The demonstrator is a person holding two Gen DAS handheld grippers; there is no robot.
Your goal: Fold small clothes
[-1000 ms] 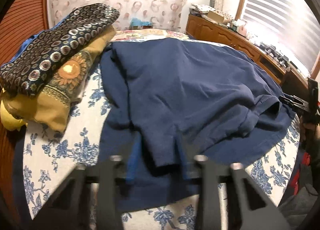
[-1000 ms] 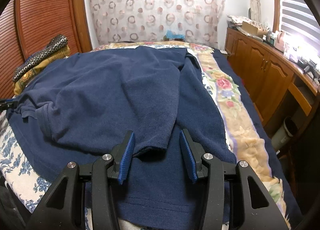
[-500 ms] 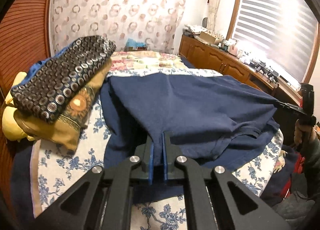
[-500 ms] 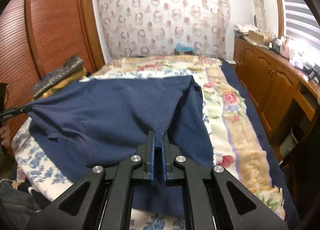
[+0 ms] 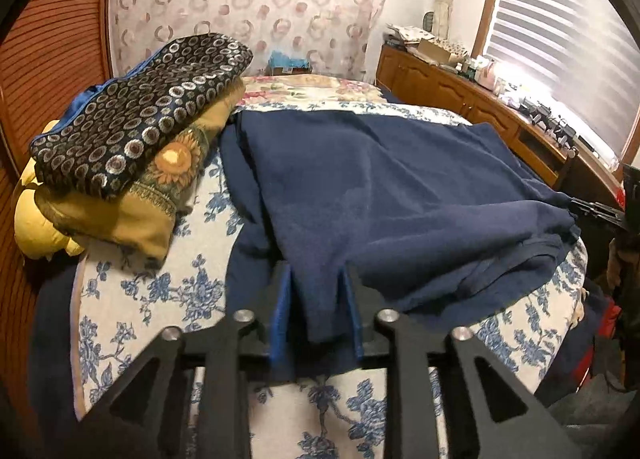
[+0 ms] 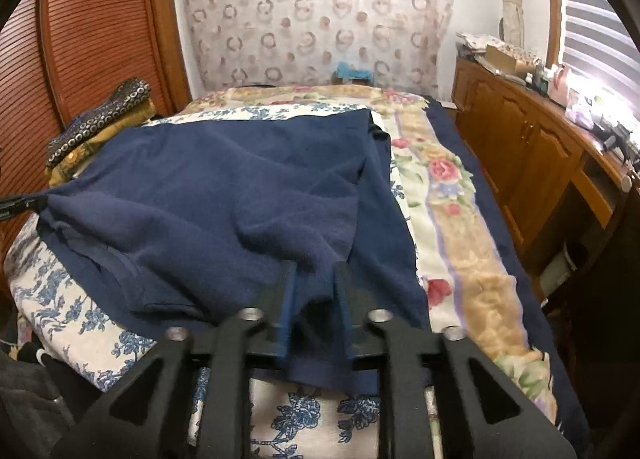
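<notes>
A navy blue garment (image 5: 380, 187) lies spread over the bed, its near part folded over on itself. In the left wrist view my left gripper (image 5: 314, 291) sits at the fold's near edge. Its jaws are opening, and a flap of the navy fabric hangs loose between the blue pads. In the right wrist view the garment (image 6: 224, 187) fills the bed's middle. My right gripper (image 6: 315, 287) is at the other near corner, jaws also opening with fabric between them. Each view shows the other gripper's tip at the garment's side edge (image 5: 596, 211) (image 6: 20, 203).
A stack of folded patterned cloths (image 5: 132, 131) sits on the bed's left side, by the wooden wardrobe (image 6: 92, 39). The floral bedspread (image 5: 160, 287) lies under the garment. A cluttered wooden sideboard (image 6: 520, 147) runs along the right below the window blinds.
Both grippers went from open to shut on the fold's edge and lifted it. Now both pairs of jaws have parted again and the fabric sags slack between them.
</notes>
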